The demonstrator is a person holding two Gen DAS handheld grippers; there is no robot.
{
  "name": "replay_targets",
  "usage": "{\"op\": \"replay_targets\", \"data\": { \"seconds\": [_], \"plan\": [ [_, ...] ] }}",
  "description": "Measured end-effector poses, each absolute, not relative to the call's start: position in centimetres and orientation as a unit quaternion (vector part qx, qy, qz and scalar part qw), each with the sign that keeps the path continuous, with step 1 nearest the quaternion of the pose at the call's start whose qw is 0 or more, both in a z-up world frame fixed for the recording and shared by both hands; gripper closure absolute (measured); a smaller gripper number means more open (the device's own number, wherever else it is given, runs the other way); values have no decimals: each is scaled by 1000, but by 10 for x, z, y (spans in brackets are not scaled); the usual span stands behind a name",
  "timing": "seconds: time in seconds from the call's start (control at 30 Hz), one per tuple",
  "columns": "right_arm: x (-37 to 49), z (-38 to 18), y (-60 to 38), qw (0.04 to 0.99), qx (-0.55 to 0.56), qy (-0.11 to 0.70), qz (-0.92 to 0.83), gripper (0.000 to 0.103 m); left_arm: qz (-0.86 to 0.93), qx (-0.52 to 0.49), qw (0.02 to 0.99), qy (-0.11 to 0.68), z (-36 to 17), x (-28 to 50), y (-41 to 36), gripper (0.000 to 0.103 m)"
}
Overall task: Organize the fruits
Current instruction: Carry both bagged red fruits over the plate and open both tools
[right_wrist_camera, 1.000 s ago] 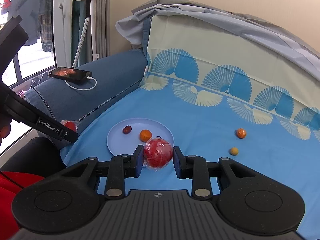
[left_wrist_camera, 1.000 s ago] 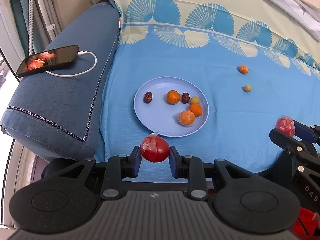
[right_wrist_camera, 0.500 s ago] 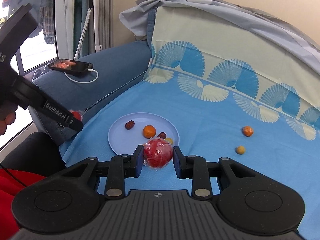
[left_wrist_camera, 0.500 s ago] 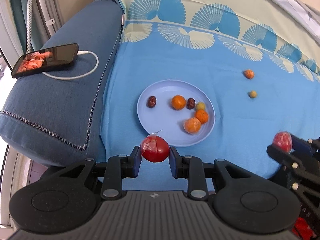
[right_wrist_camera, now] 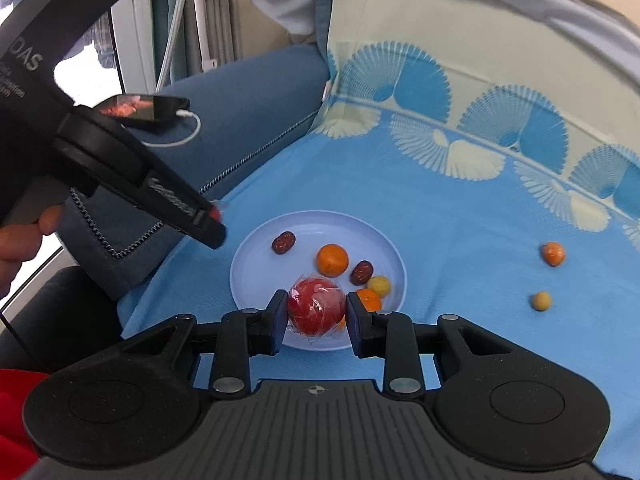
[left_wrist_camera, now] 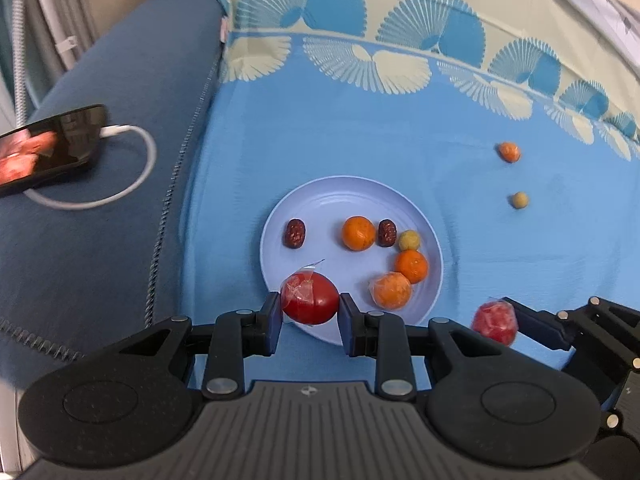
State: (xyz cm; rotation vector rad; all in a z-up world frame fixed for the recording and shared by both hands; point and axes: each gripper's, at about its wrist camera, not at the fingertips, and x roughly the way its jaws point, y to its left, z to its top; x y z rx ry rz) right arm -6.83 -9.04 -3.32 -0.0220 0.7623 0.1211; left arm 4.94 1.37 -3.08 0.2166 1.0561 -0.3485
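Each claw pinches a round red fruit in crinkled clear wrap: the left claw (left_wrist_camera: 309,316) holds one tomato (left_wrist_camera: 310,298), the right claw (right_wrist_camera: 316,322) another (right_wrist_camera: 316,306), both above the pale blue plate's (left_wrist_camera: 276,256) near rim.

Landmark: plate (left_wrist_camera: 434,240), on the bedsheet (left_wrist_camera: 360,140). On plate: one date (left_wrist_camera: 295,233) at left; one mandarin (left_wrist_camera: 358,233) at centre, second date (left_wrist_camera: 387,233) touching it on the right, then a small round fruit (left_wrist_camera: 409,239); two more mandarins (left_wrist_camera: 411,266) at near right. Right of plate, well apart, on the sheet: a wrapped fruit (left_wrist_camera: 509,151) farther back, a small ball fruit (left_wrist_camera: 519,200) nearer. Left of plate, on the cushion (left_wrist_camera: 100,240): phone (left_wrist_camera: 44,150) with cable (left_wrist_camera: 136,168)
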Motion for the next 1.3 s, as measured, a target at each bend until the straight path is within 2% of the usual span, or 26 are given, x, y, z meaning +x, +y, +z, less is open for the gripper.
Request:
{"op": "replay_targets", "data": {
  "seconds": [0.63,0.67,0.73,0.77,0.8,0.87,1.0,1.2,1.3],
  "plan": [
    [31,-109,-93,901,-31,428,56,70,-172,140,791,570,-127,139,-15,70],
    [33,-110,-93,902,-32,428,57,69,-171,141,794,566,-127,140,-16,67],
    [34,-110,-91,898,-45,431,70,44,-175,145,800,556,-123,140,-16,32],
    [34,-109,-89,898,-52,430,70,28,-171,145,809,544,-117,138,-15,4],
    [31,-106,-88,901,-58,424,63,19,-163,145,823,525,-109,133,-11,0],
    [24,-99,-87,902,-65,422,65,16,-171,149,840,493,-96,121,-4,0],
    [4,-85,-90,899,-40,433,56,8,-163,161,838,495,-82,96,11,0],
    [-37,-65,-89,889,19,457,33,5,-113,122,840,516,-69,51,36,0],
    [-57,-50,-89,898,17,439,20,5,-88,117,845,515,-58,32,43,0]
  ]
}}
